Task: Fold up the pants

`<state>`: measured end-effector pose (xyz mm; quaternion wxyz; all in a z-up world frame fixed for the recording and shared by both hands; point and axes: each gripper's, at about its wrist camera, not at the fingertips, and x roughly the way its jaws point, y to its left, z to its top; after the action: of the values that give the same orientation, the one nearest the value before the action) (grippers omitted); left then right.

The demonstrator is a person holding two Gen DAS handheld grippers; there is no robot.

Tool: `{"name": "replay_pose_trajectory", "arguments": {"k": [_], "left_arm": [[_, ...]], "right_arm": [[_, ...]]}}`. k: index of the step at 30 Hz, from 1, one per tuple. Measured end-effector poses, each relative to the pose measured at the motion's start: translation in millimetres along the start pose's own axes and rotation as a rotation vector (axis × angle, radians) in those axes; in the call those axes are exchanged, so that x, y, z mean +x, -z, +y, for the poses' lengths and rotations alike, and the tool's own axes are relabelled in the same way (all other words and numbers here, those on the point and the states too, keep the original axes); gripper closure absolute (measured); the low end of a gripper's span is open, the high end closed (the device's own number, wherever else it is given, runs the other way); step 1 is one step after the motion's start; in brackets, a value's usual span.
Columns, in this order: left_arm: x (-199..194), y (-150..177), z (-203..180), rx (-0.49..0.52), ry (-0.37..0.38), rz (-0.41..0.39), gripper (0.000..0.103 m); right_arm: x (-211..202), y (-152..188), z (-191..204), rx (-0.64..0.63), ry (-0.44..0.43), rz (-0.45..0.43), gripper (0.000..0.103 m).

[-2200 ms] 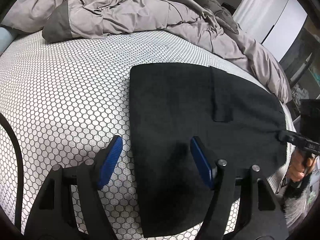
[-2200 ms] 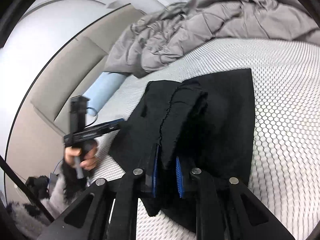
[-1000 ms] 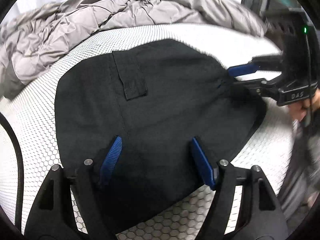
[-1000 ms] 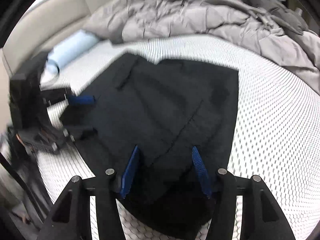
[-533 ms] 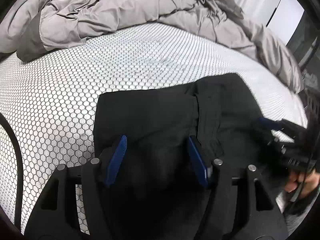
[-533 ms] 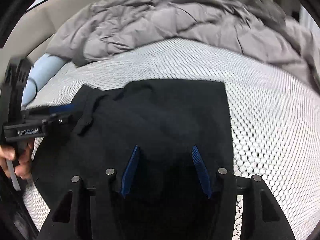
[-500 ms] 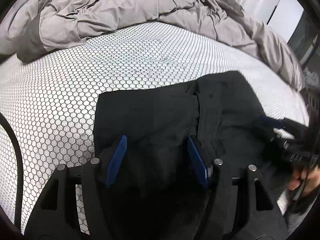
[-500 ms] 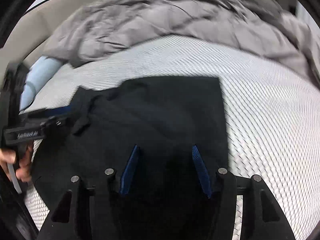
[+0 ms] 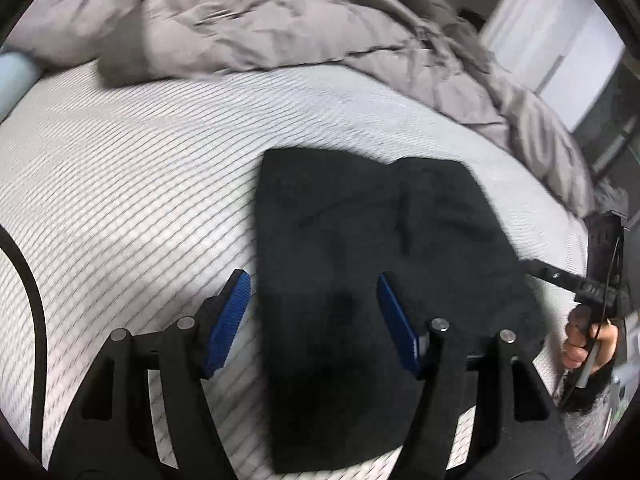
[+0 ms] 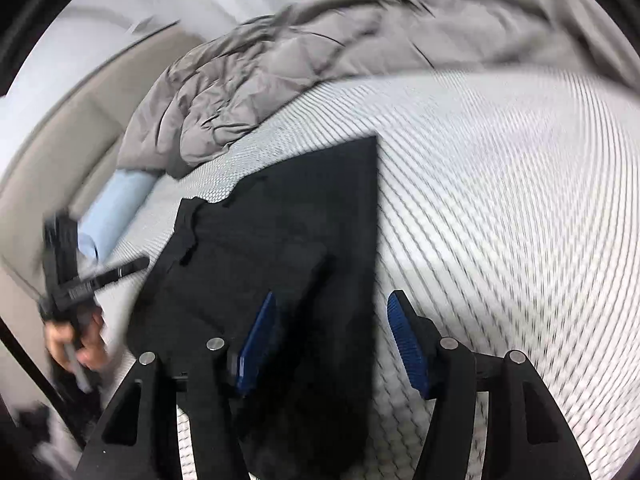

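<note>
Your left gripper point(image 9: 314, 320) stands with its blue pads wide apart and nothing between them but air; its left pad point(image 9: 228, 322) hangs over the patterned mattress point(image 9: 120, 208), its right pad over the black pants point(image 9: 360, 248). Your right gripper point(image 10: 332, 340) is spread just as wide and holds nothing either: its left pad point(image 10: 256, 344) is over the dark cloth, its right pad over the bare mattress just beside the pants' straight right edge.

The pants point(image 10: 288, 264) lie folded flat on the mattress, near you, between the two tools.

Each camera shows you the other tool. In the left wrist view the right gripper point(image 9: 568, 280) appears at the far right edge, gripped by your right hand point(image 9: 588, 340), its tip at or just off the cloth's right edge. In the right wrist view the left gripper point(image 10: 100, 276) and your left hand point(image 10: 76, 344) are blurred at the left, the tip just beside the cloth's left edge.

A rumpled grey duvet point(image 9: 280, 20) is heaped along the far side. The right wrist view shows more of a pale blue bolster point(image 10: 116, 212) and, alone, a beige headboard point(image 10: 52, 152) behind it; only the left wrist view shows white panels point(image 9: 552, 40) at the far right. Both views are smeared by motion.
</note>
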<state>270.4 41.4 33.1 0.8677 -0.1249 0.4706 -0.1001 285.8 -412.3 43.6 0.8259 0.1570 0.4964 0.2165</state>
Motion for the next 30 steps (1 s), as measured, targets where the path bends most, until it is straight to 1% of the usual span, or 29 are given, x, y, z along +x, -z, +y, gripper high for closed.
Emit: {"name": "replay_pose_trajectory", "arguments": {"k": [1,2,3,4,5,6,7,8,9,10,12,14,15,17,18,19,20,21,22,23,24,25,26,27,28,29,30], "left_arm": [[-2.1,8.6,3.6,0.0,-0.009,0.012,0.04],[0.9,14.6,7.0,0.004,-0.009,0.048,0.04],[5.1,17.1,10.1,-0.001,0.012,0.074,0.04],[10.0,20.3,12.6,-0.012,0.044,0.099,0.043],[12.4,23.1,14.2,-0.026,0.065,0.108,0.05],[13.8,23.2,14.2,-0.035,0.095,0.107,0.054],[14.7,22.4,13.3,-0.036,0.099,0.108,0.058],[14.5,19.9,10.6,-0.03,0.092,0.1,0.061],[14.0,17.6,7.8,-0.022,0.09,0.088,0.063],[13.7,14.8,4.8,-0.016,0.079,0.075,0.063],[16.4,10.2,-0.5,-0.005,0.048,0.066,0.063],[16.6,8.7,-3.7,-0.001,0.029,0.059,0.063],[14.2,9.2,-5.4,0.002,0.022,0.051,0.063],[9.7,7.2,-13.1,0.024,-0.015,0.028,0.062],[3.6,10.1,-17.9,0.046,-0.057,0.008,0.06],[-1.3,11.1,-24.2,0.068,-0.096,-0.014,0.056],[-8.5,13.3,-29.9,0.085,-0.12,-0.044,0.051],[-17.3,15.0,-35.8,0.099,-0.125,-0.075,0.048],[-25.9,16.3,-41.9,0.115,-0.115,-0.106,0.042],[-36.4,18.7,-48.1,0.127,-0.103,-0.135,0.033],[-47.6,23.3,-53.3,0.134,-0.1,-0.164,0.027],[-56.4,26.5,-58.9,0.138,-0.101,-0.198,0.018],[-63.0,30.0,-64.8,0.144,-0.099,-0.226,0.017],[-69.2,33.4,-70.8,0.153,-0.097,-0.25,0.016],[-73.5,35.4,-77.6,0.162,-0.095,-0.265,0.012],[-76.7,37.5,-84.3,0.166,-0.093,-0.275,0.004],[-79.3,40.3,-90.3,0.168,-0.089,-0.284,0.0]], "right_arm": [[2.0,2.3,-7.5,0.039,-0.026,0.016,0.044],[6.5,5.0,-16.4,0.079,-0.05,0.041,0.044],[9.2,6.2,-21.0,0.094,-0.071,0.052,0.047],[10.1,6.9,-25.0,0.103,-0.092,0.05,0.051],[10.4,8.3,-28.5,0.117,-0.118,0.048,0.055],[11.1,9.0,-30.3,0.133,-0.14,0.051,0.069],[14.6,9.2,-30.0,0.151,-0.17,0.057,0.08],[16.5,8.9,-28.2,0.151,-0.159,0.053,0.083],[17.9,7.9,-23.9,0.137,-0.132,0.037,0.086],[18.3,7.0,-19.0,0.123,-0.111,0.018,0.087],[17.2,4.5,-10.6,0.107,-0.063,-0.021,0.087],[19.1,1.5,-1.7,0.064,0.015,-0.031,0.087],[20.0,1.2,0.7,0.048,0.044,-0.024,0.083],[16.8,2.7,7.5,-0.003,0.099,-0.02,0.079],[13.6,3.9,11.4,-0.026,0.126,-0.027,0.075],[9.2,5.2,15.7,-0.046,0.146,-0.039,0.065],[5.7,6.1,19.7,-0.061,0.155,-0.05,0.057],[-0.1,7.2,24.3,-0.069,0.166,-0.068,0.05],[-5.9,8.0,27.3,-0.065,0.164,-0.086,0.047],[-10.3,8.4,30.6,-0.064,0.154,-0.097,0.045],[-14.7,8.6,34.1,-0.065,0.141,-0.107,0.04],[-19.8,10.7,37.4,-0.072,0.131,-0.122,0.031],[-25.6,12.8,42.4,-0.085,0.121,-0.147,0.024],[-31.2,16.6,45.1,-0.096,0.106,-0.17,0.012],[-38.4,22.5,49.6,-0.11,0.087,-0.2,0.007],[-42.8,27.6,52.6,-0.121,0.077,-0.227,0.006],[-45.0,33.8,56.4,-0.129,0.072,-0.243,0.006]]}}
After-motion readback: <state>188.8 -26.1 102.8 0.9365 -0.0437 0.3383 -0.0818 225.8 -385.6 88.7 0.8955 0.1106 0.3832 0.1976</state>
